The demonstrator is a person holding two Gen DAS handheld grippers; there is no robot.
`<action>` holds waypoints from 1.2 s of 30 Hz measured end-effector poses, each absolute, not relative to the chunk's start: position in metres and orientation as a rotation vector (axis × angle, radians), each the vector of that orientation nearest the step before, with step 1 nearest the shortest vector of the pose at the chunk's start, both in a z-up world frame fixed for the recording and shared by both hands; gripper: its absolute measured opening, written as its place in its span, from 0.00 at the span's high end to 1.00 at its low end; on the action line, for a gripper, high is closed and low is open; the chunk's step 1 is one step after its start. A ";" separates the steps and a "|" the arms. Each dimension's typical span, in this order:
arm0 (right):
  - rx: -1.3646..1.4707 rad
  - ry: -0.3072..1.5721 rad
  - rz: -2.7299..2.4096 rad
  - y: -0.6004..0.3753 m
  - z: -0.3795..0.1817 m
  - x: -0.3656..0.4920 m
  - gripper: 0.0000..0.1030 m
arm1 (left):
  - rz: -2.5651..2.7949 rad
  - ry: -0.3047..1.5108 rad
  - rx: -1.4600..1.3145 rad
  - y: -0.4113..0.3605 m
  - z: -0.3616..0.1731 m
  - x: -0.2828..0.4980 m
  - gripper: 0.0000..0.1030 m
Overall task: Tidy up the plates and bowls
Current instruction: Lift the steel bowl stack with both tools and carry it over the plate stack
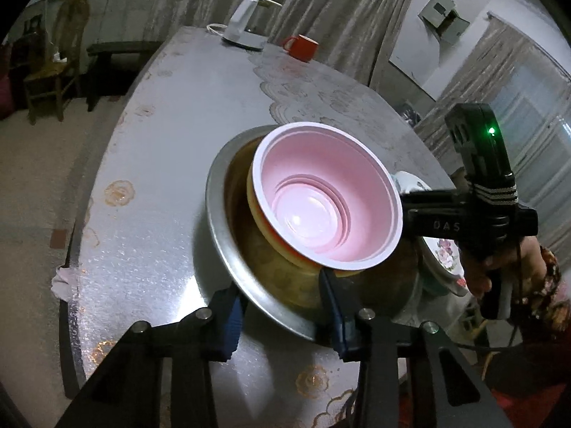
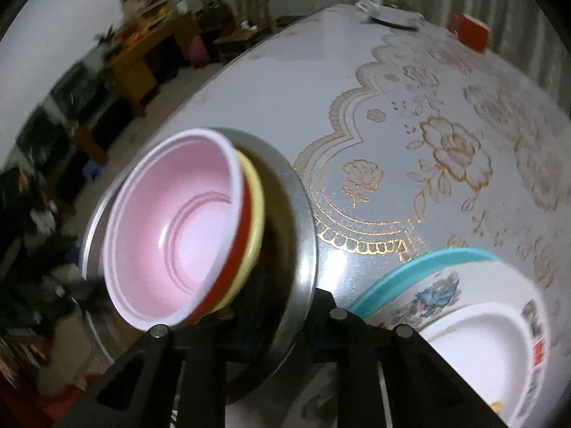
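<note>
- pink bowl (image 1: 328,207) sits nested in the steel basin (image 1: 228,249) on the desk (image 1: 160,142)
- left gripper (image 1: 282,317) jaws astride the basin rim, grip unclear
- right gripper (image 2: 246,324) jaws clenched at that rim
- plates (image 2: 474,335) just beside

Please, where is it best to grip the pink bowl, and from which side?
Probably grip the pink bowl at its thin white rim, one finger inside and one outside, coming from above on its raised near side: it sits tilted in nested bowls inside the steel basin, walls mostly hidden.
</note>
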State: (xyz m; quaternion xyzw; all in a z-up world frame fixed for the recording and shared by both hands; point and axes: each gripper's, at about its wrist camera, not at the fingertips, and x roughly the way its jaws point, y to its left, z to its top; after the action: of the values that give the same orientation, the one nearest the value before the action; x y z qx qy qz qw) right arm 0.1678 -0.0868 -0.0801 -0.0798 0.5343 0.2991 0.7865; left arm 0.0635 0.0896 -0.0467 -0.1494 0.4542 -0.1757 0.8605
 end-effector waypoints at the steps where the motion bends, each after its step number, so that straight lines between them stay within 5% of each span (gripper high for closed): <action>1: -0.141 1.156 0.639 -0.089 -0.080 0.169 0.86 | -0.359 0.946 -0.311 0.090 -0.046 0.063 0.65; 36: 0.147 0.906 0.574 -0.146 -0.024 0.133 0.87 | -0.411 0.717 -0.207 0.061 0.014 0.059 0.67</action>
State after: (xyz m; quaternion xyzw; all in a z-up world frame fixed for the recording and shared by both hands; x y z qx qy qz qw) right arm 0.1329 -0.1458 -0.0237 0.0699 0.4314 0.2733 0.8569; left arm 0.0592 0.0613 0.0135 -0.1004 0.3477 -0.1994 0.9106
